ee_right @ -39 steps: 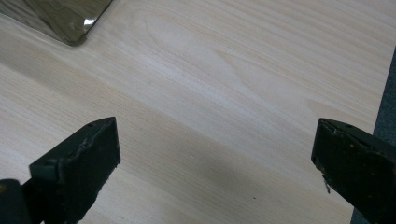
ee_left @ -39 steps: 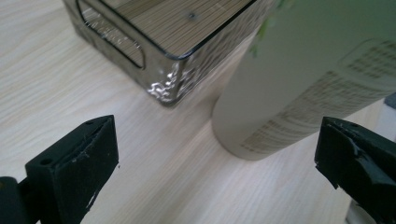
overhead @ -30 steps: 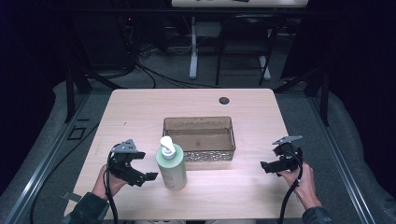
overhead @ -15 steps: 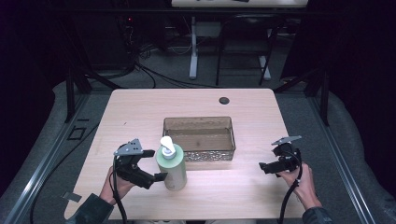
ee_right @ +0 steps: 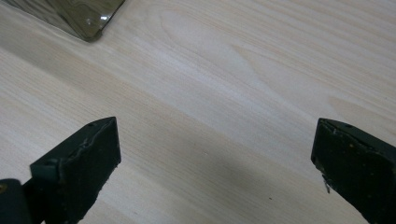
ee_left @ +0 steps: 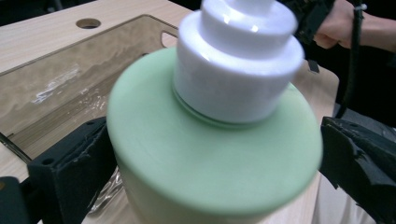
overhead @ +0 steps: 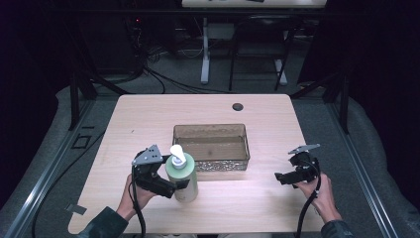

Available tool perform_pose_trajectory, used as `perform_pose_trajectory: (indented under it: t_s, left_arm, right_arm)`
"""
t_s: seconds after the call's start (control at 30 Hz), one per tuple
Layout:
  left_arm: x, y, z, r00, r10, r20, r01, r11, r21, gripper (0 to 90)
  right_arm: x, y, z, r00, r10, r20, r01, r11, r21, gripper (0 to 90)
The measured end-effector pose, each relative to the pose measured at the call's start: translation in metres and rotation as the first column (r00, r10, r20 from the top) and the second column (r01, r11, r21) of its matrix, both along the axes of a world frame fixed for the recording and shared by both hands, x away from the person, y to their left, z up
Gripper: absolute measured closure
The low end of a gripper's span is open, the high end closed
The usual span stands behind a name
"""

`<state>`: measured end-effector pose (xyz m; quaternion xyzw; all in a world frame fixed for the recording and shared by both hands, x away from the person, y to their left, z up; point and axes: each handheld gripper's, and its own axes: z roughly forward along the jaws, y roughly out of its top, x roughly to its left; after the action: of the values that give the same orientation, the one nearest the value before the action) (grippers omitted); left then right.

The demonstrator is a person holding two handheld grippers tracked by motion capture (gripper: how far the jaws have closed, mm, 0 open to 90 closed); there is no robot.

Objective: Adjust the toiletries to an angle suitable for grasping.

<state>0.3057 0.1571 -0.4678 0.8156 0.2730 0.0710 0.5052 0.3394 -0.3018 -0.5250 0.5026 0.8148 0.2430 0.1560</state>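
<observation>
A pale green pump bottle (overhead: 182, 177) with a white top stands upright on the table, just in front of the left end of a clear brownish tray (overhead: 210, 127). My left gripper (overhead: 174, 187) is open, one jaw on each side of the bottle's body (ee_left: 210, 163). Both jaws sit at or very near its sides at full width. My right gripper (overhead: 280, 177) is open near the table's front right, over bare wood (ee_right: 215, 116), with nothing between its fingers.
The tray (ee_left: 46, 93) looks empty, and its corner (ee_right: 88, 18) lies ahead of the right gripper. A dark round hole (overhead: 237, 106) sits in the light wooden table (overhead: 148, 114) at the back. Dark floor, cables and table legs surround the table.
My left gripper has moved right to the bottle, so its open jaws now straddle it. The right gripper has barely shifted.
</observation>
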Motion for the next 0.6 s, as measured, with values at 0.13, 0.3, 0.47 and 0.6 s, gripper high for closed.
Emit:
perform_pose_trajectory:
  t_s: [0.13, 0.3, 0.47, 0.6]
  left_arm:
    - [0.000, -0.003, -0.001, 0.9999, 0.012, 0.008, -0.012, 0.9999, 0.011, 3.5]
    - [0.000, -0.004, -0.002, 0.9995, 0.024, 0.021, -0.024, 0.9995, 0.019, 8.1]
    - [0.000, -0.008, -0.003, 0.9991, 0.024, 0.034, -0.025, 0.9994, 0.024, 8.9]
    - [0.000, -0.011, -0.003, 0.9990, 0.020, 0.039, -0.021, 0.9995, 0.025, 9.3]
  right_arm:
    - [0.000, 0.000, 0.000, 1.0000, 0.000, -0.004, 0.000, 1.000, -0.002, 1.0]
    - [0.000, 0.001, 0.000, 1.0000, 0.002, -0.003, -0.002, 1.000, -0.001, 1.0]
    - [0.000, 0.001, 0.000, 1.0000, 0.004, -0.004, -0.004, 1.000, -0.008, 1.0]
    - [0.000, 0.001, 0.000, 1.0000, 0.004, -0.002, -0.004, 1.000, -0.014, 1.2]
